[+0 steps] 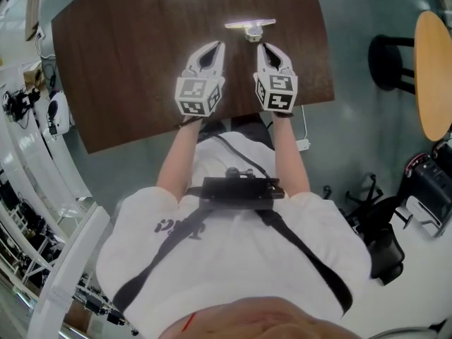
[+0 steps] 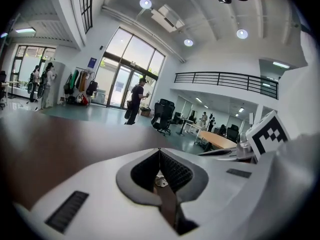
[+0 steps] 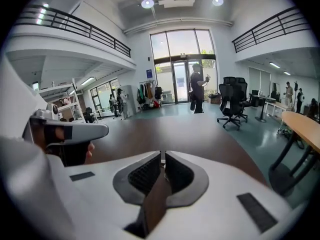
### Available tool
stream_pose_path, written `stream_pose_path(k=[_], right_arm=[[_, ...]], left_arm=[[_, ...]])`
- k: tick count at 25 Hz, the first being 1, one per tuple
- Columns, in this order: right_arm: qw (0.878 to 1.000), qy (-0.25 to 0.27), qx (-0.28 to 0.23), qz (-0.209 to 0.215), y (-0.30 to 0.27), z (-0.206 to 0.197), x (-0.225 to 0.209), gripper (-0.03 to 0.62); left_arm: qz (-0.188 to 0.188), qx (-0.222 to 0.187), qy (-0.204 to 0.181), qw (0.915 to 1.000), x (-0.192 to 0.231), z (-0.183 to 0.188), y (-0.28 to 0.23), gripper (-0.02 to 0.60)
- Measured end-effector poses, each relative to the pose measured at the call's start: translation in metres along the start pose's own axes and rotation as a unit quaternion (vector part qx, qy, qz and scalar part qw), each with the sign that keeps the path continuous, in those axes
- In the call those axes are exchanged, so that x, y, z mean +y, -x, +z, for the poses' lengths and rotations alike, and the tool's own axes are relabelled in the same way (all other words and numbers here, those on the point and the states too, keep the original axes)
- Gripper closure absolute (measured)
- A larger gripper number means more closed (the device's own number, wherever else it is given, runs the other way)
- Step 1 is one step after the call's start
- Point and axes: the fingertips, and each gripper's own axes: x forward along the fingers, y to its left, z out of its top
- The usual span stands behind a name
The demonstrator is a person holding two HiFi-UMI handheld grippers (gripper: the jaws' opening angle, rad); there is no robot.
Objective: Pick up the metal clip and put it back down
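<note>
In the head view, your left hand-held gripper (image 1: 214,48) and your right hand-held gripper (image 1: 265,47) sit side by side over the dark brown counter (image 1: 120,55). Both point away from you. The metal clip (image 1: 251,27) lies on the counter just beyond their tips, between the two lines they point along and nearer the right one. It glares so brightly that you cannot read its shape.

In the left gripper view, your left hand-held gripper's (image 2: 160,151) jaws meet tip to tip with nothing caught between the pads. The counter stretches out ahead of them. The marker cube (image 2: 268,134) of your right hand-held gripper shows at the right edge.

In the right gripper view, your right hand-held gripper's (image 3: 163,155) jaws are pressed together and hold nothing, with the brown counter ahead. Your left hand-held gripper juts in at the left edge.
</note>
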Motion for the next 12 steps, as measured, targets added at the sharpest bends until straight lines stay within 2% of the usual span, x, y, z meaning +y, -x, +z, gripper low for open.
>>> stream_pose_path(k=[7,12], right_arm=[[0.999,-0.011,0.052,0.002,-0.038,-0.031,-0.009,0.583],[0.996,-0.017,0.089,0.0,-0.069,-0.052,-0.014,0.449]], left_arm=[[0.007,0.024,0.011,0.9996,0.006,-0.019,-0.024,0.568],[0.02,0.043,0.017,0.9987,0.02,-0.038,-0.04,0.568]])
